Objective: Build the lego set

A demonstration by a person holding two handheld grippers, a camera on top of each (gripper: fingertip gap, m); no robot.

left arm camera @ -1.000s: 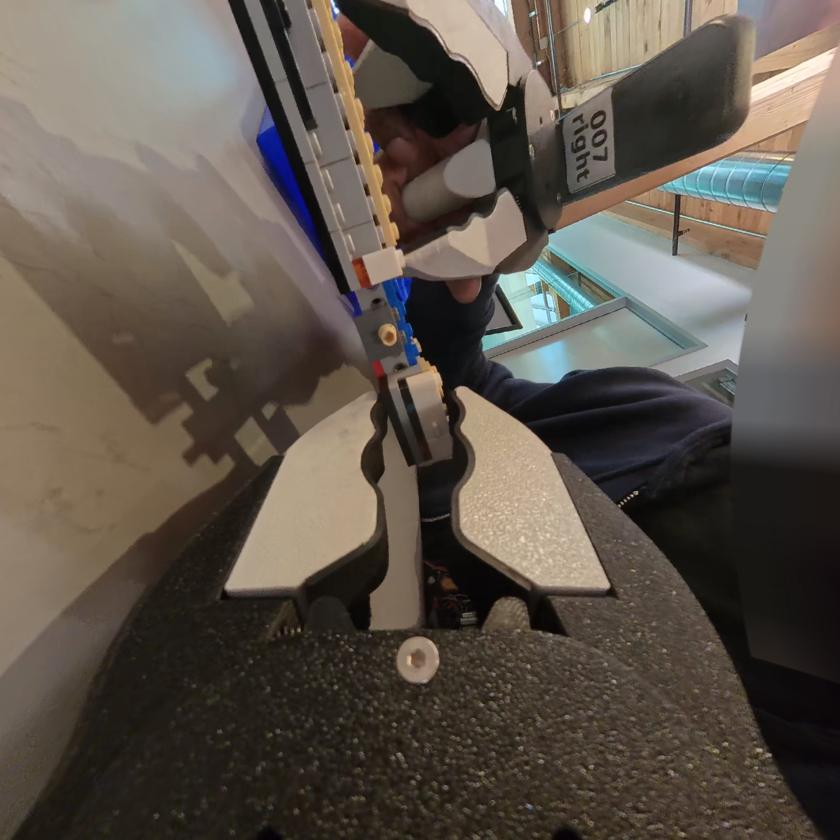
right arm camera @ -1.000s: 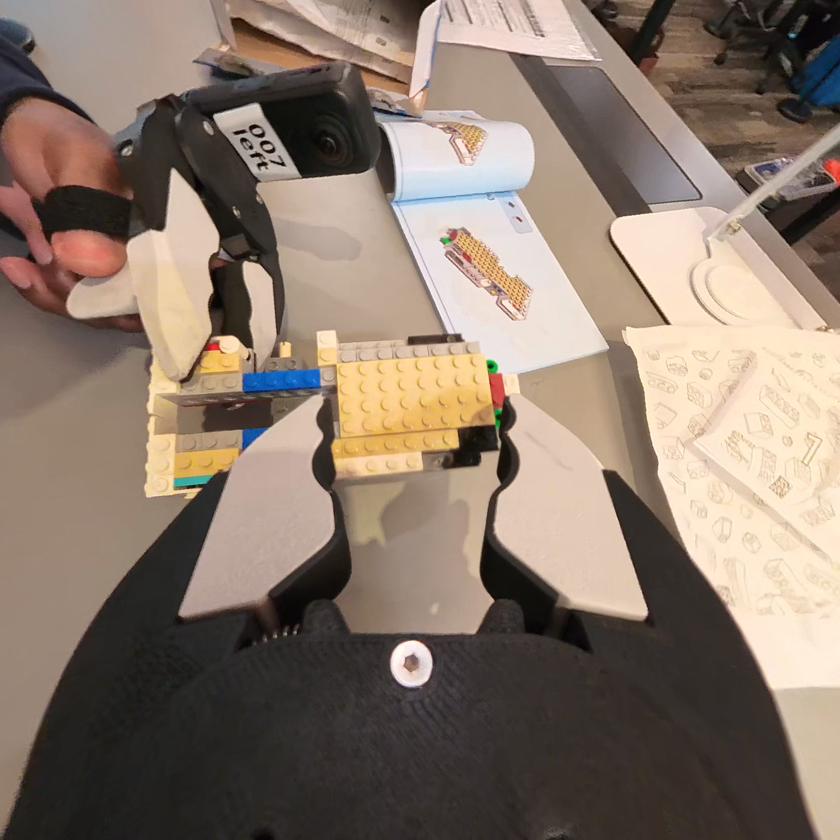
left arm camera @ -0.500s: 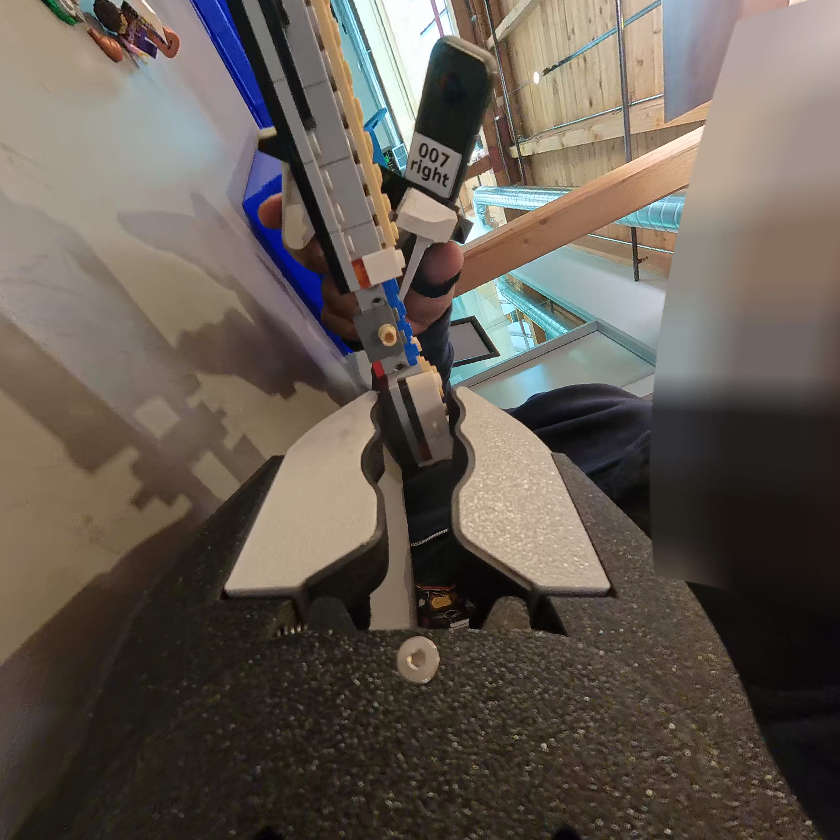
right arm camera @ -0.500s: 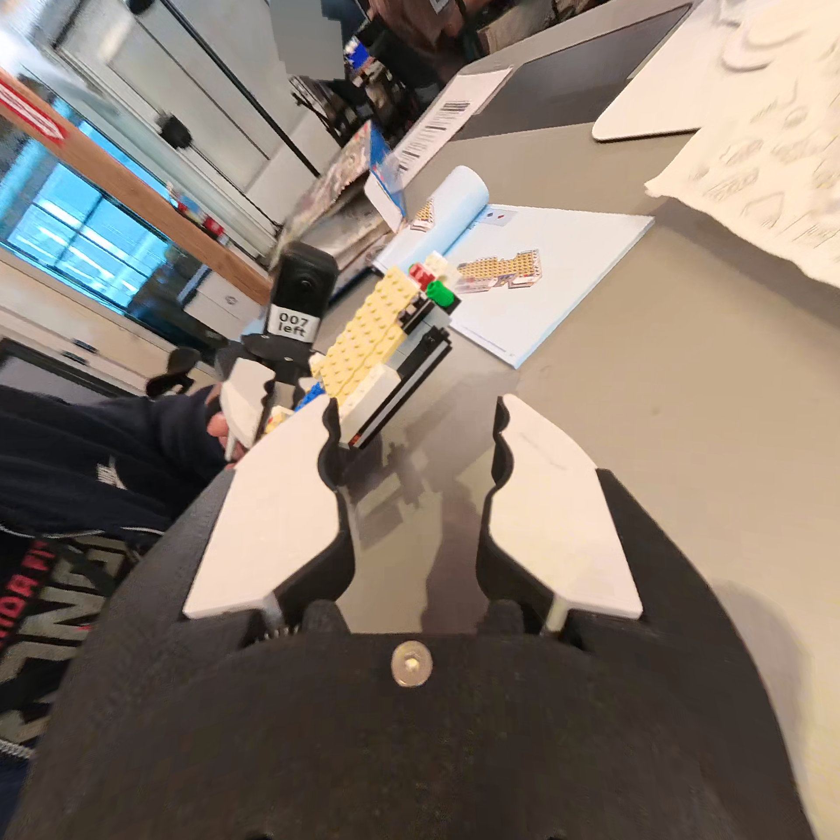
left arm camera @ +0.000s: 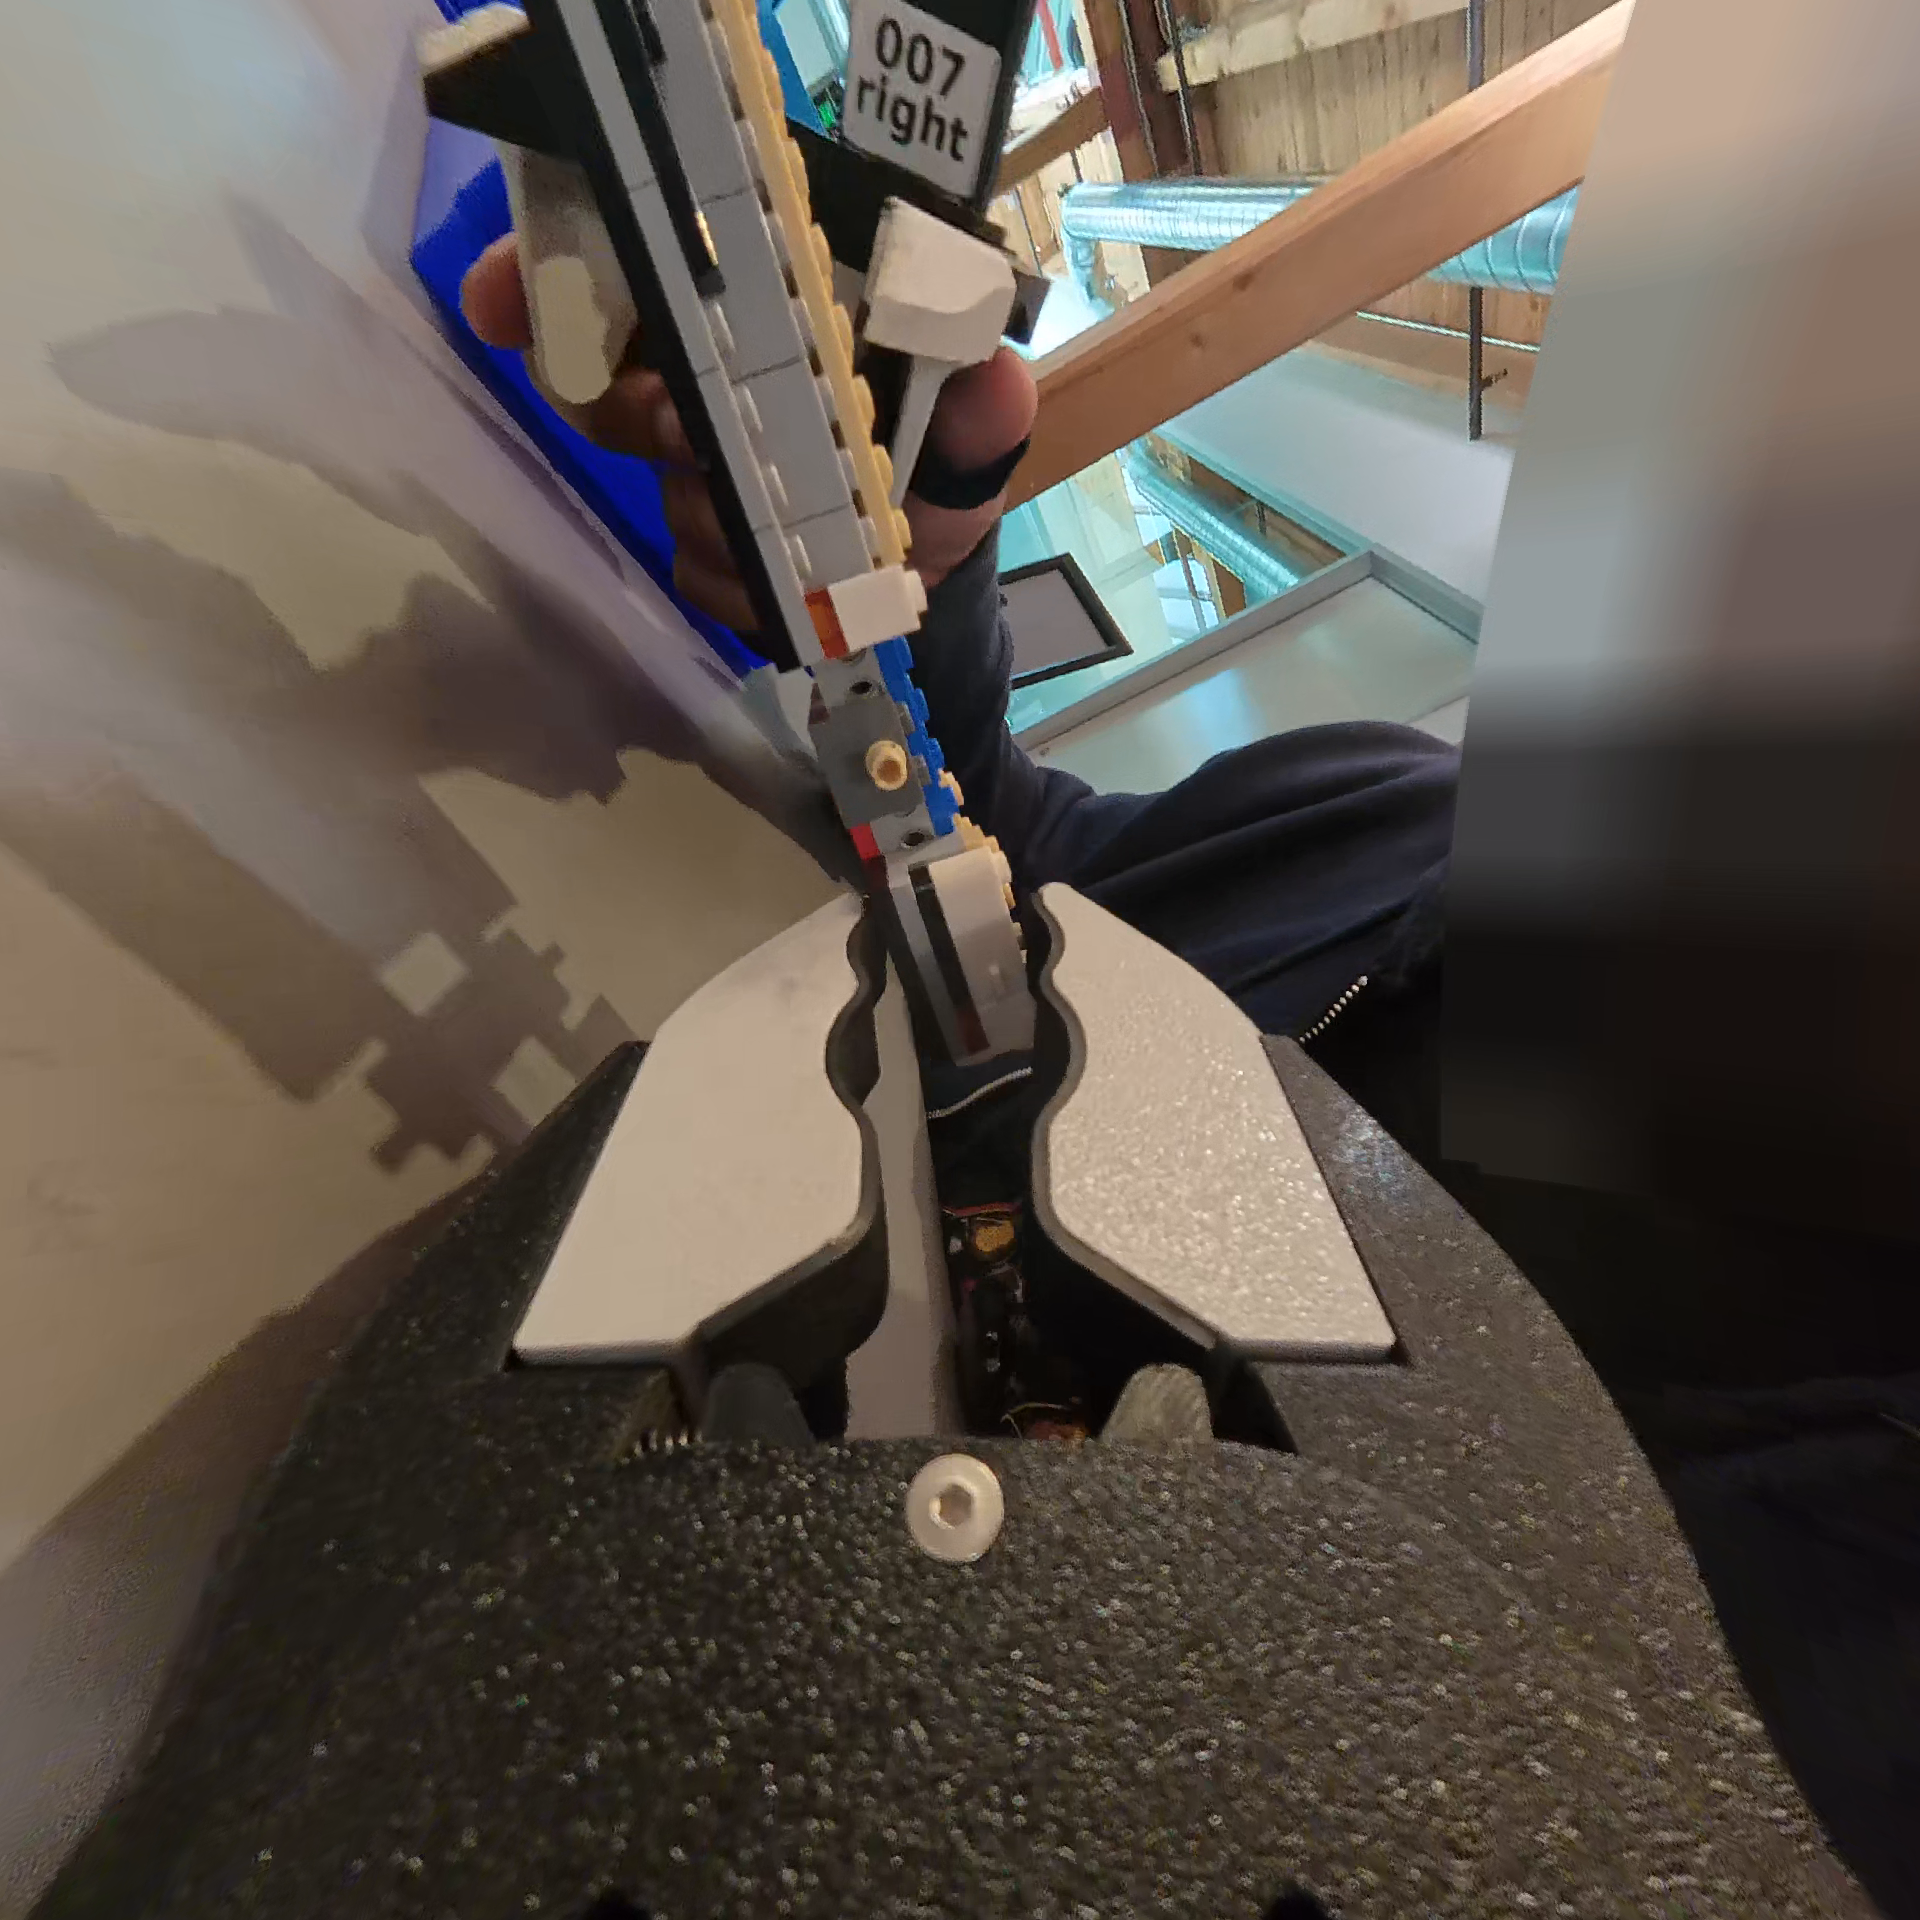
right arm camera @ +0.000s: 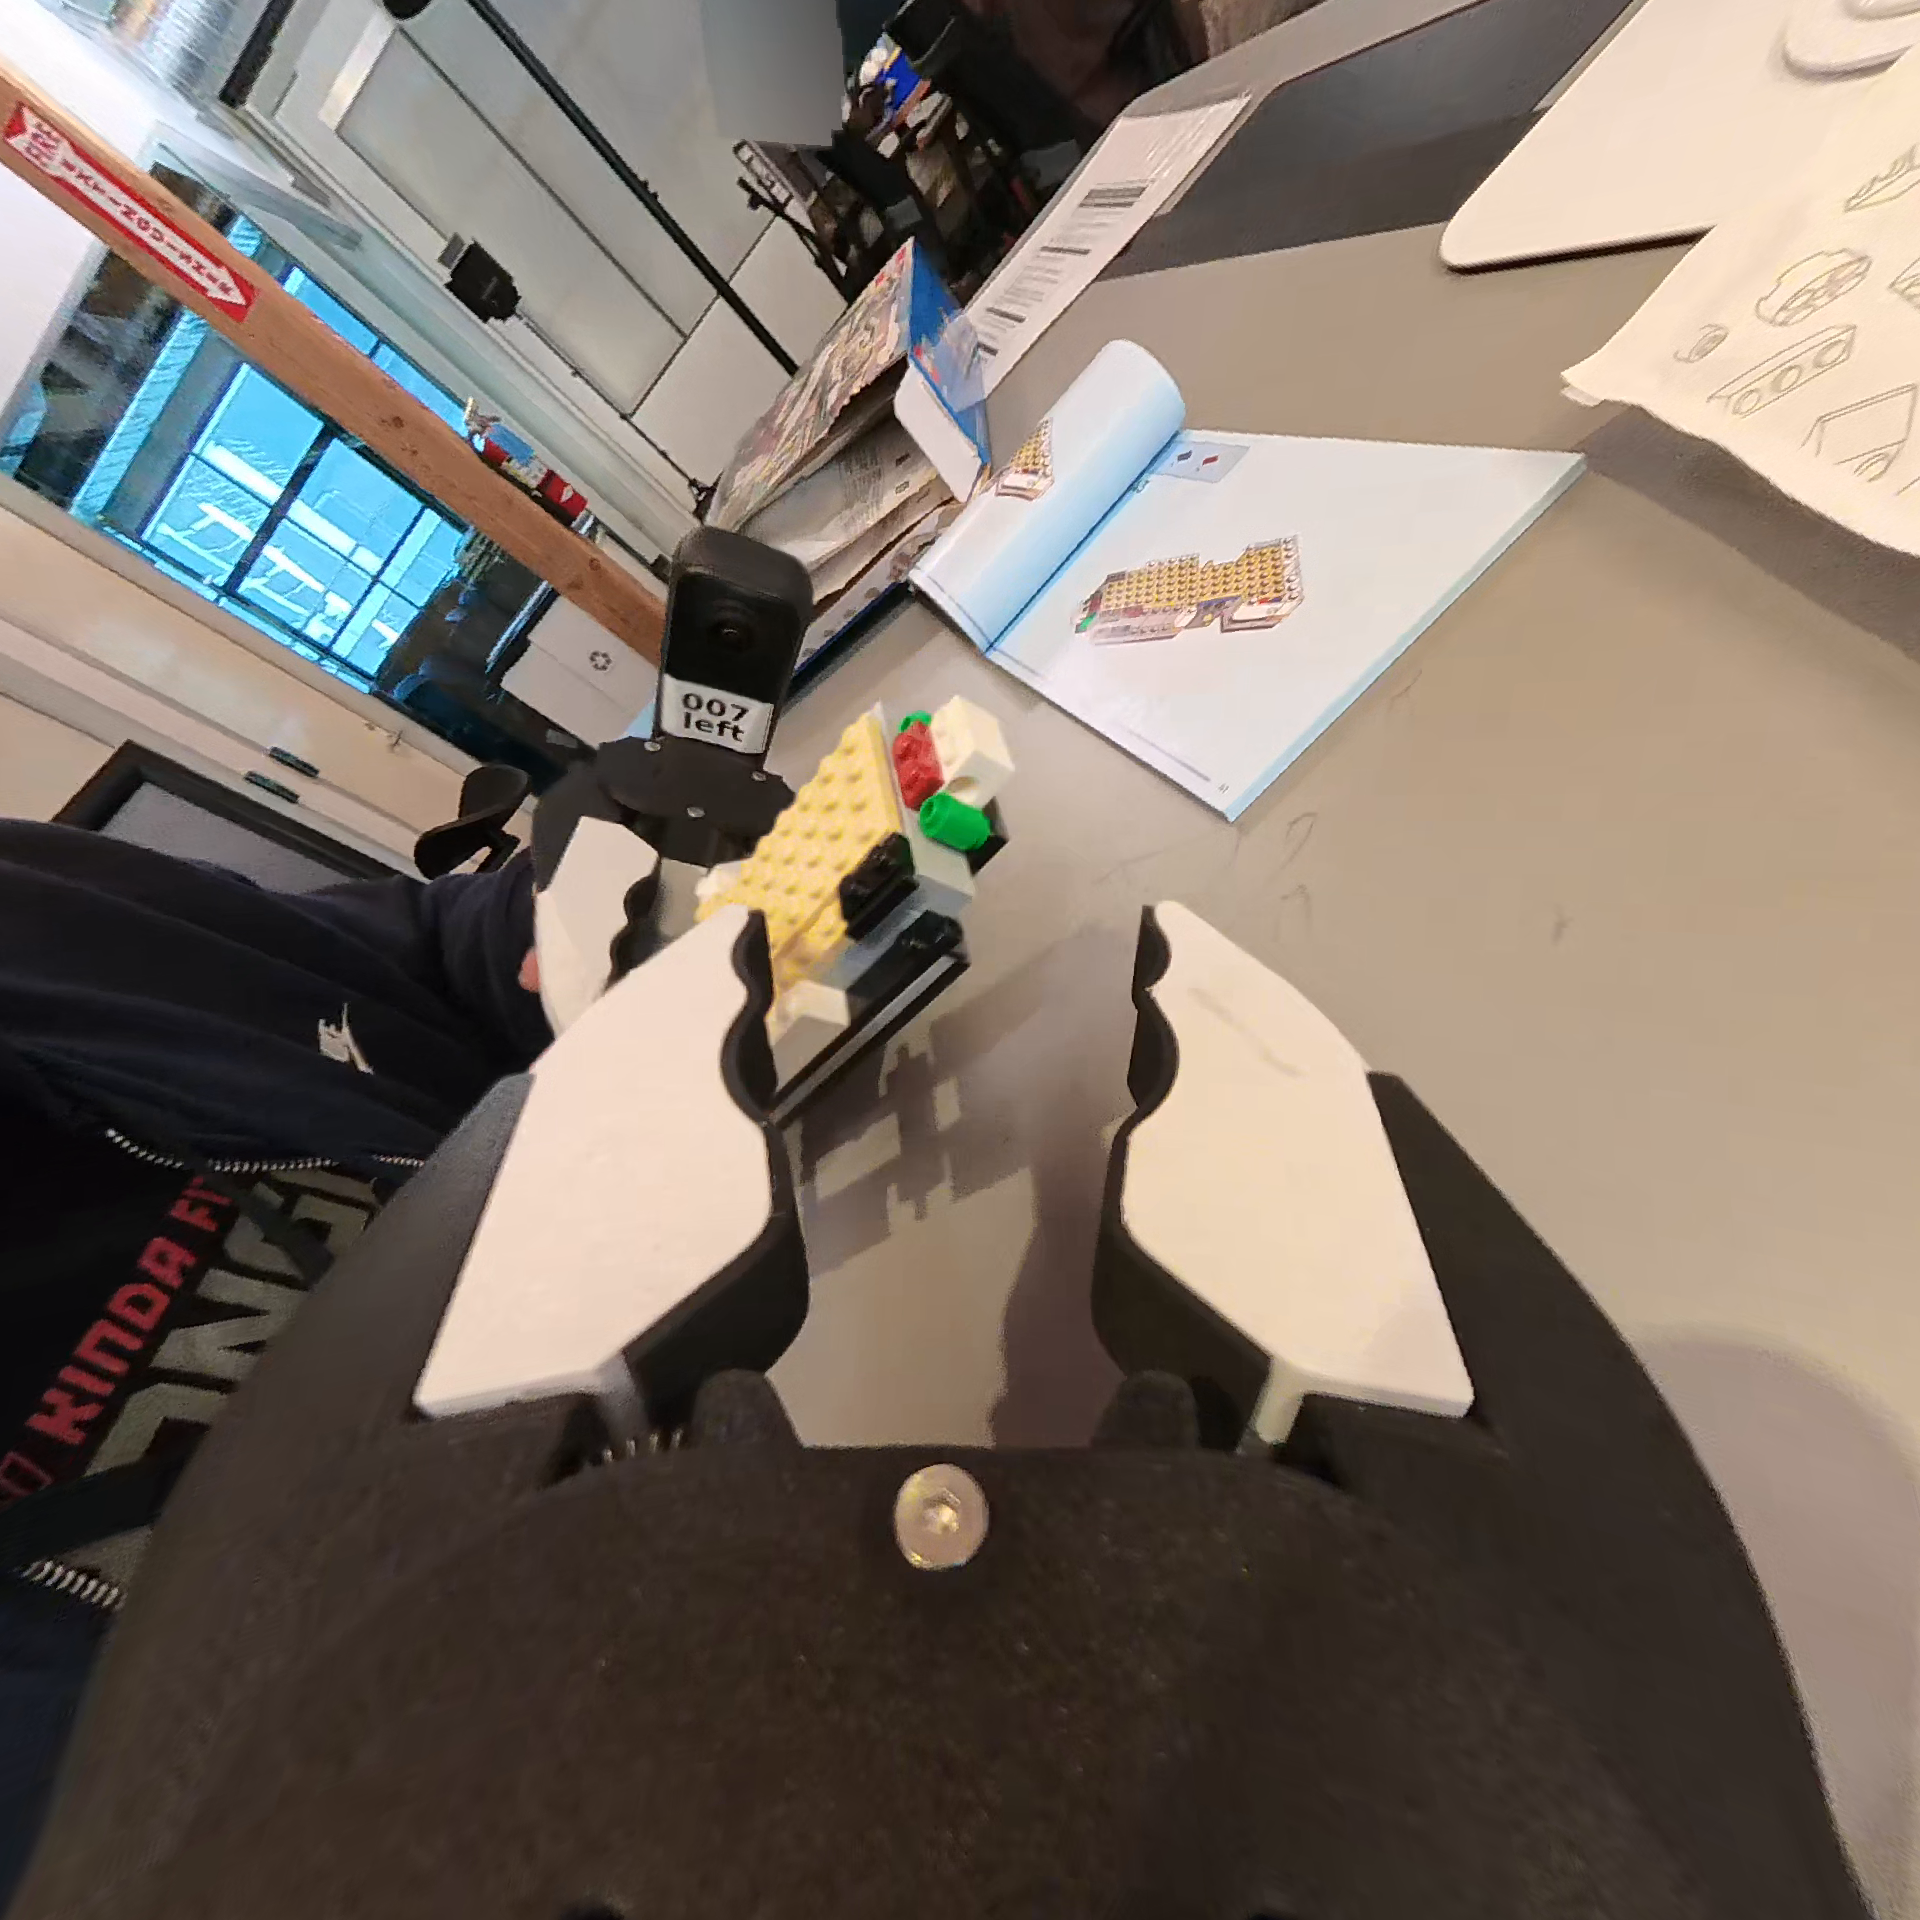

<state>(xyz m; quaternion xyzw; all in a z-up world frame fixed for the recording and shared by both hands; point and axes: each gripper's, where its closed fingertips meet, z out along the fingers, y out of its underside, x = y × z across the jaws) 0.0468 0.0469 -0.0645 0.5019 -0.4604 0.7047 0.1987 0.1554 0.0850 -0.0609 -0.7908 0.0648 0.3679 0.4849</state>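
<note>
L gripper [left arm camera: 951,961] is clamped on one end of a brick model [left arm camera: 790,436], a long flat build w/ tan studded top, grey and black layers, a blue strip and a small red piece near the gripped end. Both pads press the stacked plates there; the model sticks out away from the gripper, lifted and tilted off the grey table [right arm camera: 1558,883], its blocky shadow lying on the tabletop.

R gripper [right arm camera: 945,977] is spread wide. Its left finger [right arm camera: 665,1039] sits right against the model's tan face, far end; the right finger [right arm camera: 1247,1039] stands well apart from it, bare table between. So nothing is pinched by the R one. That far end [right arm camera: 935,790] carries a white brick, a red piece and green round studs.

Behind the model, an open instruction booklet [right arm camera: 1299,582] lies flat on the table, w/ a printed paper sheet [right arm camera: 1818,395] farther right and a white tray [right arm camera: 1579,187] beyond. A person's dark sleeve [left arm camera: 1247,831] is beside the L gripper.
</note>
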